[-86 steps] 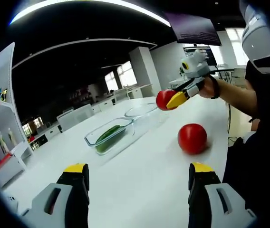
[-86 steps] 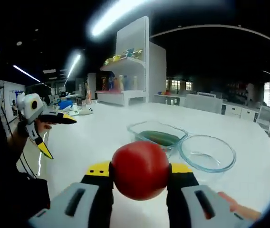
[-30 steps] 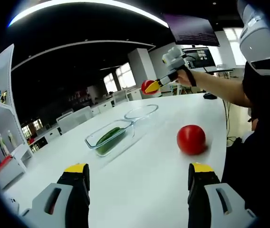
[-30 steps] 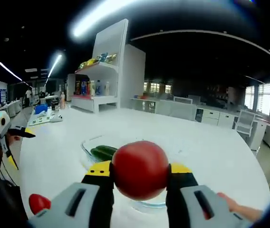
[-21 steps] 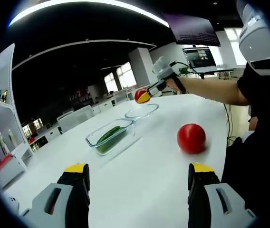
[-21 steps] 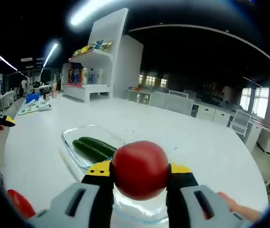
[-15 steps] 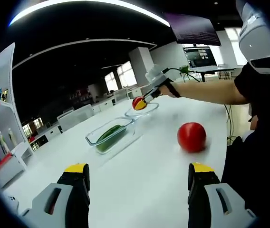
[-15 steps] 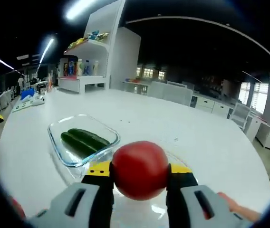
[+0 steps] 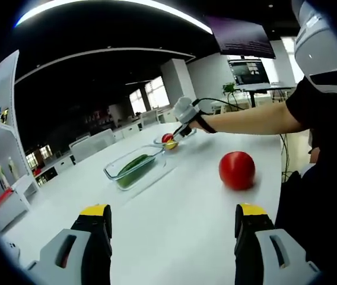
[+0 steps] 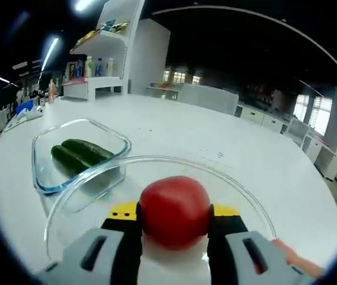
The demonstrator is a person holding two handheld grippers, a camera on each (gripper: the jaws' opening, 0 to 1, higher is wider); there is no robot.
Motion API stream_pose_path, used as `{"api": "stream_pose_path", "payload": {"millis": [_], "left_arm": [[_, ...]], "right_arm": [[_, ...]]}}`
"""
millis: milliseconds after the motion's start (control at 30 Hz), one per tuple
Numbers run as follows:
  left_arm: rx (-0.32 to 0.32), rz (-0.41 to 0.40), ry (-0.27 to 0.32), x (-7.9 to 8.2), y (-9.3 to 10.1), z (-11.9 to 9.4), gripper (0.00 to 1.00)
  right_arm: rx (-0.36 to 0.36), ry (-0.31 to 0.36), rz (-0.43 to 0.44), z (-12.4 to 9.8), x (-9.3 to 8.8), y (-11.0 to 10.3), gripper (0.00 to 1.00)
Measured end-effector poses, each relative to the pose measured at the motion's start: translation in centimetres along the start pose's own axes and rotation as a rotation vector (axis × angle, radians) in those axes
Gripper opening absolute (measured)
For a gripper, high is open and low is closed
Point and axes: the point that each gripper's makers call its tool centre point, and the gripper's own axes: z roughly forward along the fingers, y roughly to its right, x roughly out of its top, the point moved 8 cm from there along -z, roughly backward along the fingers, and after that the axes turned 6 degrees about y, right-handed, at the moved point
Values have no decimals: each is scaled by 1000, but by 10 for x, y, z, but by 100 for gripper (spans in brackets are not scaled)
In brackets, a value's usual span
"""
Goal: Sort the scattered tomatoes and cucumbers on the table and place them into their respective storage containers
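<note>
Here, in the right gripper view, the right tongs [image 10: 174, 218] are clamped on a red tomato [image 10: 175, 211] at six o'clock, yellow-tipped jaws pressing its two flanks; the fruit hangs inside the rim of the round glass bowl [image 10: 239, 196], though whether it touches the bowl's floor I cannot tell; just beyond, at ten o'clock, sits the rectangular glass dish [image 10: 112, 138] with two cucumbers [image 10: 79, 154] lying in it, its near corner just beside the bowl's rim; farther off the white table [image 10: 186, 136] runs out to a shelf unit of bottles at eleven o'clock. In the left gripper view, the left tongs [image 9: 171, 237] stand wide apart and empty at six o'clock above the bare table; a second tomato [image 9: 237, 170] rests loose on the table at three o'clock, well apart from the containers; beyond it the dish with cucumbers lies near the centre, and past that the right tongs and the person's outstretched arm [image 9: 245, 120] reach to the bowl at twelve o'clock. A tomato looks smooth, round and soft-skinned, so it will likely roll and bruise; I would judge a light hold across its widest girth best, and a low release, since glass is hard and breakable.
</note>
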Motion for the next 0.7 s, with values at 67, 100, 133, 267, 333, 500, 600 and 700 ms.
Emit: {"api": "stream_pose_path", "payload": {"millis": [67, 100, 133, 267, 333, 500, 600, 700], "left_arm": [[-2, 1, -3, -1, 0, 1, 85], [-1, 2, -4, -1, 0, 1, 85], [0, 2, -6, -1, 0, 2, 85], [-5, 3, -5, -1, 0, 3, 85], [-5, 4, -5, -1, 1, 3, 85], [-5, 6, -6, -1, 1, 4, 85], [-7, 8, -10, -1, 3, 4, 85], [-6, 13, -12, -1, 4, 3, 85]], "right_arm": [[2, -1, 14, 1, -2, 0, 39], [1, 5, 14, 1, -2, -1, 39], [0, 6, 13, 1, -2, -1, 39], [-9, 5, 46, 1, -3, 1, 41], [-1, 6, 45, 0, -4, 1, 41], [7, 4, 26, -1, -4, 0, 42], [4, 1, 15, -2, -4, -1, 42], [-5, 0, 0, -3, -5, -2, 43]]}}
